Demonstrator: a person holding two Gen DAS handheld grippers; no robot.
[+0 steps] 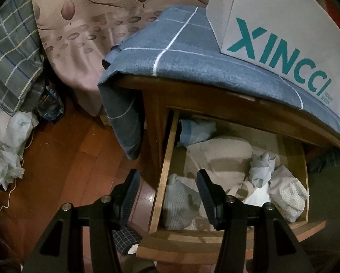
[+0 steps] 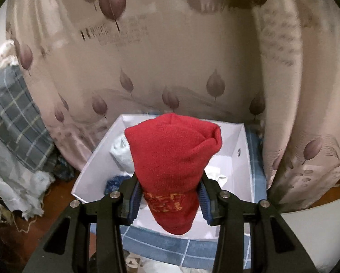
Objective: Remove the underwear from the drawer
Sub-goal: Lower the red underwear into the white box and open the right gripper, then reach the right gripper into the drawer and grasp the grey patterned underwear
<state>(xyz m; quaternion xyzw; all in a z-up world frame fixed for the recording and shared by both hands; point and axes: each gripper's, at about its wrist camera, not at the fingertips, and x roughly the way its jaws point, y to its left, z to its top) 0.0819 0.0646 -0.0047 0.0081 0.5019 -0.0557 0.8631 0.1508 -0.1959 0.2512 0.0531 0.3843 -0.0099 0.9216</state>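
In the right wrist view my right gripper (image 2: 170,195) is shut on a rolled red knitted garment (image 2: 172,159) with gold lettering, held above an open white box (image 2: 90,163) that has several pale and blue rolled pieces inside. In the left wrist view my left gripper (image 1: 167,177) stands open with nothing between its fingers, above the left wall of the pulled-out wooden drawer (image 1: 163,177). The drawer holds a grey ribbed roll (image 1: 179,204), a blue-and-white roll (image 1: 195,129), a beige folded piece (image 1: 224,154) and pale bundles (image 1: 263,168).
A blue checked cloth (image 1: 181,54) covers the cabinet top, where the white box marked XINCCI (image 1: 283,34) stands. A leaf-patterned curtain (image 2: 170,56) hangs behind. Plaid bedding (image 1: 11,52) and crumpled bags (image 1: 6,152) lie on the wooden floor (image 1: 74,159) to the left.
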